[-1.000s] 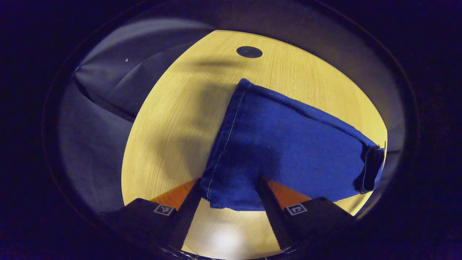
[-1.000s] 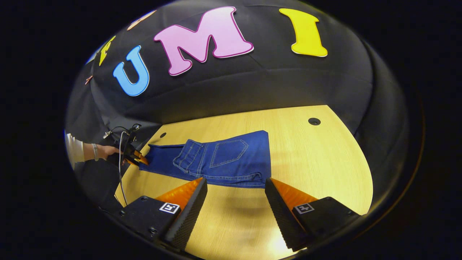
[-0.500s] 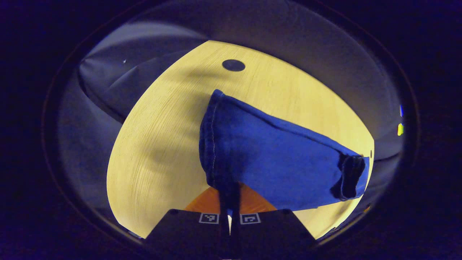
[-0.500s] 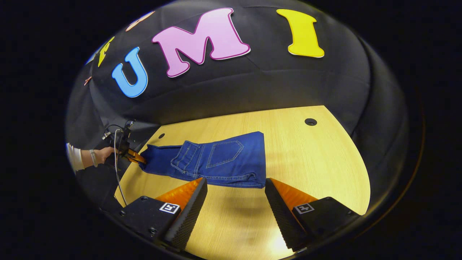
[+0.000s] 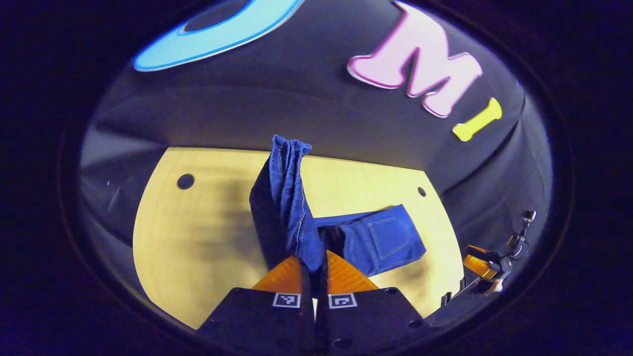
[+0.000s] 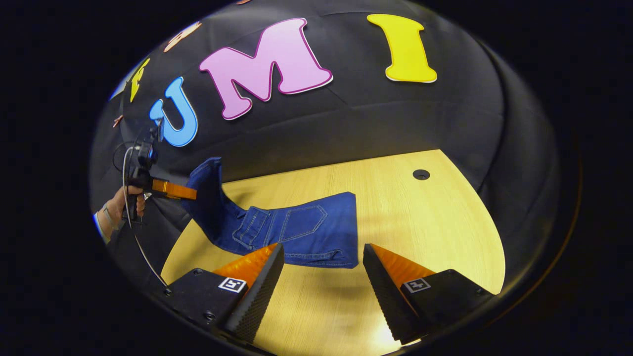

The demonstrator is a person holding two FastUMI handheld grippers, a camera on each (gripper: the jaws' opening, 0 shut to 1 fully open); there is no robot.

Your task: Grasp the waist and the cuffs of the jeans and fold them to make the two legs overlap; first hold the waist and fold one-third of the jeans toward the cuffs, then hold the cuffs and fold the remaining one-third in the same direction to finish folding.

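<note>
The left hand-held gripper (image 5: 313,269) pinches the denim jeans' (image 6: 296,232) cuffs (image 5: 289,198), seemingly bunched, above the wood-grain counter (image 6: 420,222); the right hand-held gripper (image 6: 321,277) gapes empty.

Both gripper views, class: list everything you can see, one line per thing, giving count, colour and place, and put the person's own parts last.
jeans: one, blue, waist part folded on the table, cuff end lifted off it.
table: one, light wood, under the jeans.
holes: two visible in the left gripper view, dark, in the tabletop near its far edge.
left hand-held gripper: one, shut on the lifted cuff end.
right hand-held gripper: one, open, above the table near the folded waist.
hand: one, holding the left hand-held gripper at the table's end.
</note>
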